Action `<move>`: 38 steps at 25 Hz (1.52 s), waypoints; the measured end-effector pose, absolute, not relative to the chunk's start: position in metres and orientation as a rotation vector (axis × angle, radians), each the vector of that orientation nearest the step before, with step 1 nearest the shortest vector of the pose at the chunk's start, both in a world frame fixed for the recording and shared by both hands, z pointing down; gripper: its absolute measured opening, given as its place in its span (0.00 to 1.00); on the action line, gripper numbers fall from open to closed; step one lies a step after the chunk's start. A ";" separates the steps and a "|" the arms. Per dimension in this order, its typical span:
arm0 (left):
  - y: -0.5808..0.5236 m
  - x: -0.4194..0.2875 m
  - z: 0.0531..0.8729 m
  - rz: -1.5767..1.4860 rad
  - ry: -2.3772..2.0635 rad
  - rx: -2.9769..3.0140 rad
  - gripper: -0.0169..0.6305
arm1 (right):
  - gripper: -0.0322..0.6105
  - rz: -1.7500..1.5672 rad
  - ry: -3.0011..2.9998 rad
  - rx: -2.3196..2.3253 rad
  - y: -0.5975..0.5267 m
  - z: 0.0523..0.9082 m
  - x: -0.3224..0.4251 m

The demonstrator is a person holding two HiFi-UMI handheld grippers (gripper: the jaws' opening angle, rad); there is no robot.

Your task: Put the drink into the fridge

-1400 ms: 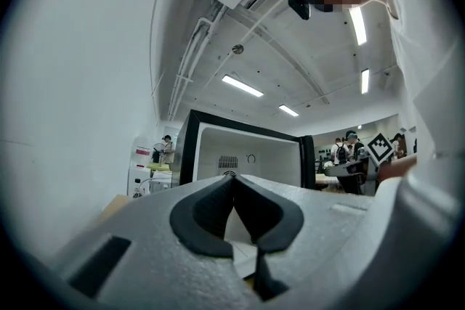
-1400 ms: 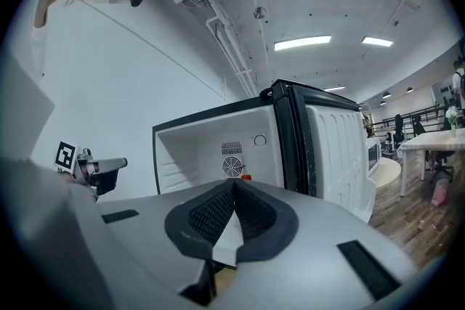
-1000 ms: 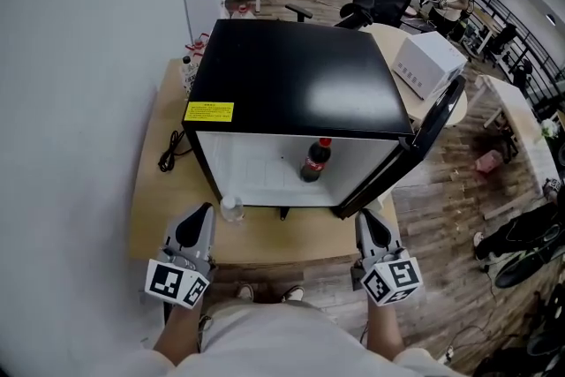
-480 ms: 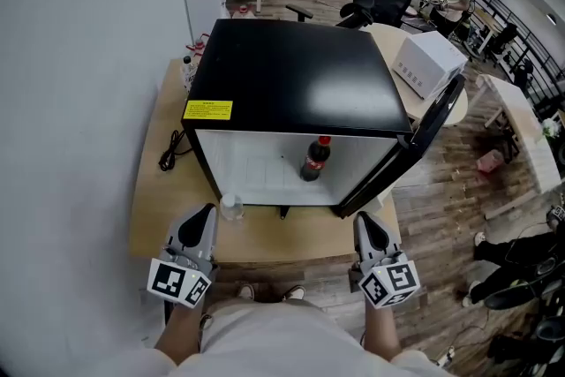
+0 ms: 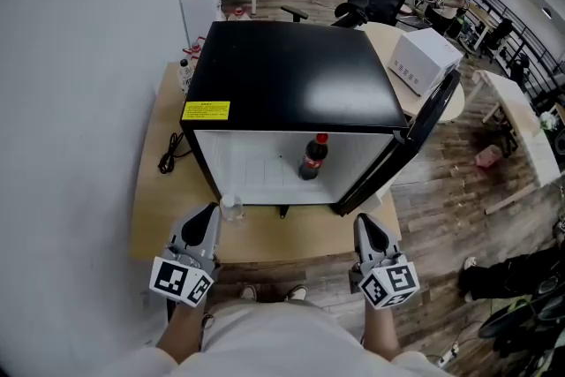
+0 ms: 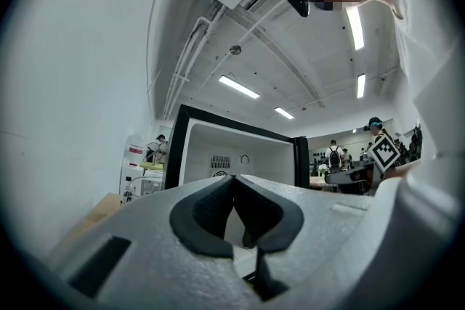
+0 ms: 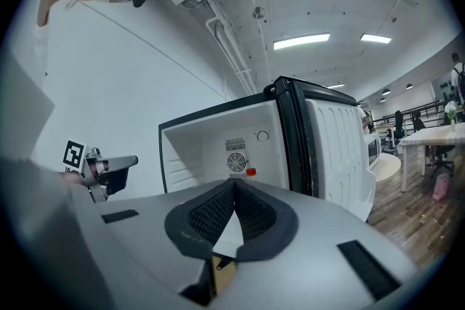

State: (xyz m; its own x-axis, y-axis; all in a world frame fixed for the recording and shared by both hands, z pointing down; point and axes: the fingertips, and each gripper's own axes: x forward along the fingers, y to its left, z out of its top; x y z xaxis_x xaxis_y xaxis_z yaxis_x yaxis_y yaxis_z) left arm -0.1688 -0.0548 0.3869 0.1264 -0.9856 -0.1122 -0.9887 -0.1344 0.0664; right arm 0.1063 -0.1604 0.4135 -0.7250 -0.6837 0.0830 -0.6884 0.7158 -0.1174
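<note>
A cola bottle (image 5: pixel 312 158) with a red cap stands upright inside the small black fridge (image 5: pixel 291 75), near the middle front of its white interior. The fridge door (image 5: pixel 413 137) hangs open to the right. My left gripper (image 5: pixel 204 216) is shut and empty, held near the table's front edge at the left, and my right gripper (image 5: pixel 364 223) is shut and empty at the right, in front of the door's lower corner. In the left gripper view the shut pads (image 6: pixel 234 189) point at the fridge opening (image 6: pixel 232 156). In the right gripper view only the bottle's red cap (image 7: pixel 251 172) shows above the jaws.
The fridge sits on a wooden table (image 5: pixel 163 190) against a white wall. A clear plastic bottle (image 5: pixel 231 207) stands on the table by the fridge's front left corner, a black cable (image 5: pixel 168 154) lies at the left. A white box (image 5: pixel 424 62) sits behind right. People and chairs stand further back.
Both grippers have stayed where they were, shut. The view has tipped slightly. The bottle and door have not moved.
</note>
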 end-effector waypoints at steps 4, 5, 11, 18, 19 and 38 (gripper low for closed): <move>-0.054 -0.168 0.388 0.200 2.044 -2.353 0.05 | 0.05 0.226 -2.872 1.161 -0.158 0.415 0.107; -0.053 -0.168 0.388 0.198 2.043 -2.356 0.05 | 0.05 0.227 -2.871 1.162 -0.157 0.415 0.106; -0.050 -0.169 0.391 0.193 2.045 -2.366 0.05 | 0.05 0.241 -2.865 1.170 -0.153 0.418 0.106; -0.047 -0.172 0.393 0.188 2.051 -2.367 0.05 | 0.05 0.218 -2.851 1.183 -0.153 0.419 0.102; -0.047 -0.172 0.393 0.188 2.052 -2.367 0.05 | 0.05 0.212 -2.850 1.186 -0.153 0.419 0.101; -0.048 -0.174 0.393 0.192 2.066 -2.359 0.05 | 0.05 0.210 -2.861 1.156 -0.158 0.417 0.095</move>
